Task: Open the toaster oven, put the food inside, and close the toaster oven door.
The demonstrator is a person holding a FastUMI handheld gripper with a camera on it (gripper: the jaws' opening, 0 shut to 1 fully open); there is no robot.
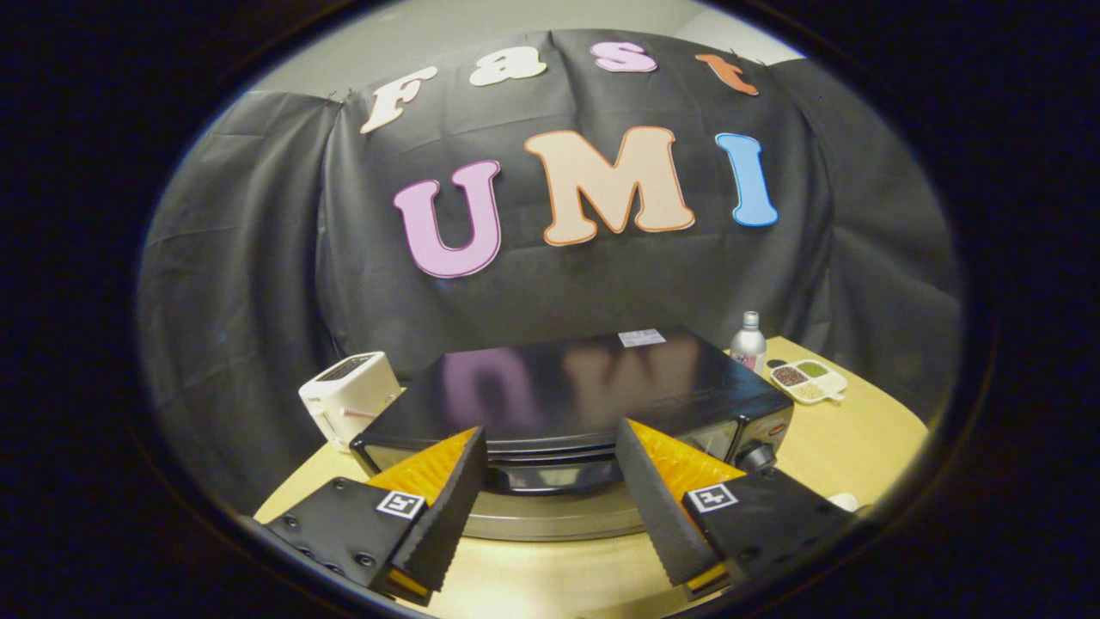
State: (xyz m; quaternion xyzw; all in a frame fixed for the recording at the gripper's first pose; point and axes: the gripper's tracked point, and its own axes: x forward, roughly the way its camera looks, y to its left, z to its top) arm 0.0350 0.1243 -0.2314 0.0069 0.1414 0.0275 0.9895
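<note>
While a white toaster (pixel 348 397) sits at the lower left on the wooden table (pixel 859 438), the black toaster oven (pixel 571 400) fills the centre, its door apparently closed. Below it, the gripper (pixel 550 464) hovers with jaws spread apart, gripping nothing. Right: a bottle (pixel 749 341) and a sectioned dish (pixel 806 380).

Dim, sharp fisheye view; toaster oven (pixel 593 387) top reflects the wall.
</note>
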